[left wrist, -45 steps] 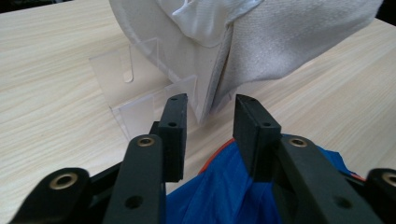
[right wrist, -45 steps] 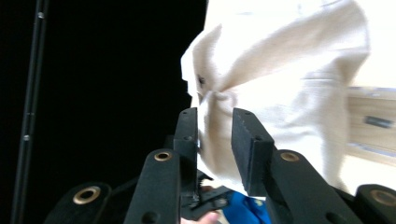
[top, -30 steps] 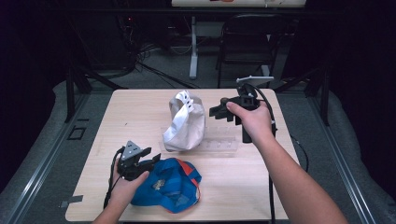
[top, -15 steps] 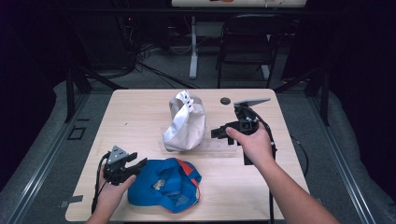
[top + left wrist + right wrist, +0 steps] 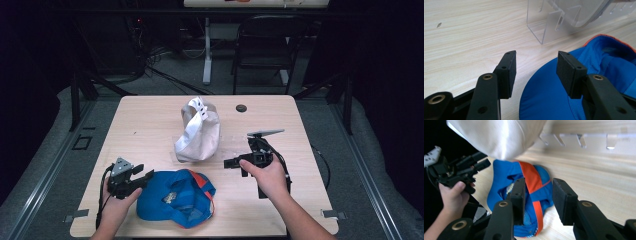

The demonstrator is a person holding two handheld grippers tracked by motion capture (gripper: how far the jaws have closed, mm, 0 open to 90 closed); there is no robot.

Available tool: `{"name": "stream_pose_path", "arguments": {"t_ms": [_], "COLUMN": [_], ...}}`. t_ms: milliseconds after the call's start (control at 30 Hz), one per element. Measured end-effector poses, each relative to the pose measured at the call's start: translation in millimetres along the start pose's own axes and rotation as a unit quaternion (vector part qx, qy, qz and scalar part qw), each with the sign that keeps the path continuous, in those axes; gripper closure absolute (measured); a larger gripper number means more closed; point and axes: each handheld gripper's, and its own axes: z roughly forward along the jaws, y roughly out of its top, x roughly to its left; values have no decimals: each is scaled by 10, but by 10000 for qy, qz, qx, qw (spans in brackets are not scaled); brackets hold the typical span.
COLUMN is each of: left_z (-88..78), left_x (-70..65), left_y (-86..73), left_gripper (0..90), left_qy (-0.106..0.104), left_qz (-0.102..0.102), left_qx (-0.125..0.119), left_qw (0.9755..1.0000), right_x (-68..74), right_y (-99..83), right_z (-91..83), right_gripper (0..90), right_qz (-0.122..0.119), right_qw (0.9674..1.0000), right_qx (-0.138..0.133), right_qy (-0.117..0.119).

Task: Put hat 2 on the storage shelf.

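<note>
Blue cap [image 5: 175,197] lies upside down near the front edge of the wooden table [image 5: 150,120] in the high view, with an orange strip [image 5: 200,181] across its inside. We see the left gripper [image 5: 142,176] in the person's left hand [image 5: 117,205], just at the cap's left side, jaws apart with nothing between them. Behind the cap a white cap [image 5: 197,131] sits propped on a clear plastic stand [image 5: 225,152]. The right gripper [image 5: 232,163] is in the right hand [image 5: 270,175], right of the stand, pointing left; from here we cannot tell how wide its jaws are. A small dark round object [image 5: 241,107] lies near the far edge of the table.

From the left gripper view, we see the two black jaws well apart and empty. They stand over the blue cap's [image 5: 549,100] brim edge, the left jaw above bare table [image 5: 469,37], the right above blue fabric; we cannot tell whether they touch it. The clear stand [image 5: 549,27] is just beyond.

From the right gripper view, its jaws are parted and hold nothing. Past them lies the blue cap [image 5: 504,175] with its orange strip [image 5: 531,177]. The white cap [image 5: 499,135] hangs above, the clear stand [image 5: 584,140] runs along the top right, and the left gripper [image 5: 484,161] in the left hand [image 5: 454,195] sits at the left, beside the blue cap.
</note>
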Motion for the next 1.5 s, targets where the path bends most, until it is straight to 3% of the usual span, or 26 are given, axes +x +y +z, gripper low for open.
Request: {"name": "stream_pose_path", "arguments": {"t_ms": [433, 667, 700, 767, 1033, 1233, 1367, 1400, 1433, 1500], "left_z": [-38, -32, -32, -35, -81, -116, -173, -189, -207, -241], "left_x": [60, 60, 61, 63, 35, 6, 25, 32, 38, 49], "left_y": [-51, -74, -76, -79, -90, -143, -221, -238, -253, -285], "left_gripper": [507, 503, 502, 502, 502, 501, 501, 501, 501, 501], "left_qy": [88, 86, 93, 117, 205, 254, 328, 325, 351, 387], "left_qz": [-81, -34, -22, -3, -10, -2, -17, -53, -74, -119], "left_qx": [-25, 18, 22, 40, 41, 63, 127, 133, 146, 129], "left_qw": [9999, 10000, 10000, 9999, 9998, 9997, 9994, 9994, 9992, 9991], "right_x": [-92, -66, -79, -84, -144, -182, -243, -249, -264, -270], "right_y": [-269, -407, -419, -450, -633, -739, -751, -745, -734, -732], "right_z": [267, 446, 472, 525, 652, 715, 769, 773, 775, 804], "right_gripper": [644, 650, 651, 650, 641, 634, 634, 634, 635, 634], "right_qz": [-39, -240, -352, -329, -356, -494, -389, -339, -462, -327], "right_qw": [9997, 9984, 9978, 9974, 9956, 9953, 9951, 9950, 9949, 9946], "right_qx": [250, 508, 546, 623, 860, 794, 784, 824, 828, 829], "right_qy": [-37, -87, -111, -128, 78, 269, 456, 459, 334, 541]}}
